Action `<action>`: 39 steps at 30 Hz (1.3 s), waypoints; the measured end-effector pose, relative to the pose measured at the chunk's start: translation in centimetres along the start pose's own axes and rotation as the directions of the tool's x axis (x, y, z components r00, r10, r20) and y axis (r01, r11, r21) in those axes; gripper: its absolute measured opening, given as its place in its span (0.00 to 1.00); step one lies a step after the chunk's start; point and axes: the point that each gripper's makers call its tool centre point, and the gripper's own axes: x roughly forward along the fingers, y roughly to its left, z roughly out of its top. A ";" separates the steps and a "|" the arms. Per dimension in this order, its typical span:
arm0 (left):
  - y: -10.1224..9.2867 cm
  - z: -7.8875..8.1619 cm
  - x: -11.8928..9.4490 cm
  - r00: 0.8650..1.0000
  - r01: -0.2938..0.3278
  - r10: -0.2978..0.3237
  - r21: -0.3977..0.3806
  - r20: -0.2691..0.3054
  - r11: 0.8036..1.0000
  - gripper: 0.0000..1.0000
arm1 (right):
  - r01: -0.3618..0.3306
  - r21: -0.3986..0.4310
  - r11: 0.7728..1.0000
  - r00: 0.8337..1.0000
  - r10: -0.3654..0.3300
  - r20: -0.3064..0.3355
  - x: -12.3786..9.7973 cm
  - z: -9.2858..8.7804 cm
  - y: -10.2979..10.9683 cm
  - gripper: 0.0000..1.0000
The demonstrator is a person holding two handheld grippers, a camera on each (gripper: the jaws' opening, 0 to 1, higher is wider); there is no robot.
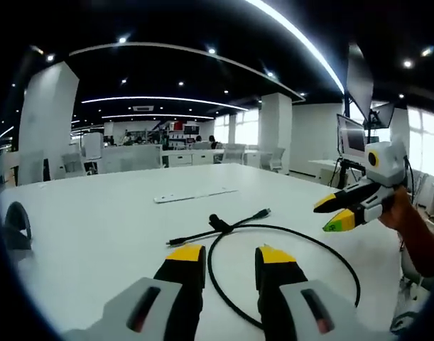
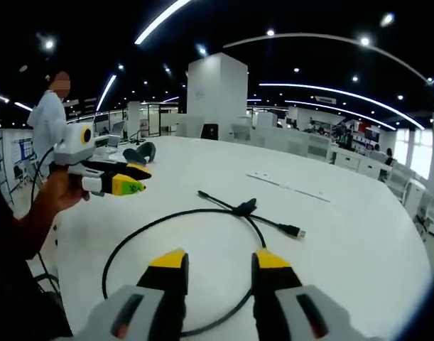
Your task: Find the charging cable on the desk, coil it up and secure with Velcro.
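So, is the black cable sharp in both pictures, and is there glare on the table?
Left gripper view: cable sharp, table evenly lit, no strong glare. Right gripper view: cable also sharp, ceiling lights bent by the fisheye.

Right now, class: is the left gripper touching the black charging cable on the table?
Apart. In the right gripper view, the left gripper hangs in the air above the white table, with bare tabletop between its fingers and the charging cable.

Left claw (image 1: 231,261) is hovering with jaws apart, nothing between them. Right claw (image 2: 220,266) is doing the same, jaws parted and empty. A hand (image 2: 58,193) is gripping the left claw's body, forearm extending back.
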 end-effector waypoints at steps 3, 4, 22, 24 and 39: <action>-0.3 0.1 -0.6 1.000 -0.001 0.001 0.000 0.010 1.000 0.30 | 0.011 0.003 1.000 1.000 -0.011 0.002 -0.6 -0.4 0.1 0.38; -0.4 0.1 -0.8 1.000 -0.001 0.001 0.000 0.010 1.000 0.30 | 0.015 0.005 1.000 1.000 -0.015 0.004 -0.8 -0.5 0.1 0.38; -1.0 -1.2 -2.6 1.000 -0.015 0.016 -0.038 0.016 0.999 0.24 | 0.045 0.042 0.998 0.999 -0.045 0.023 -2.2 -1.4 0.6 0.38; -1.1 -1.3 -2.7 1.000 -0.015 0.016 -0.047 0.016 0.999 0.24 | 0.045 0.047 0.998 0.999 -0.046 0.023 -2.2 -1.5 0.6 0.38; -1.4 -1.6 -4.8 0.998 -0.049 0.051 -0.080 0.023 0.996 0.27 | 0.073 0.083 0.994 0.997 -0.075 0.020 -3.9 -2.5 0.8 0.38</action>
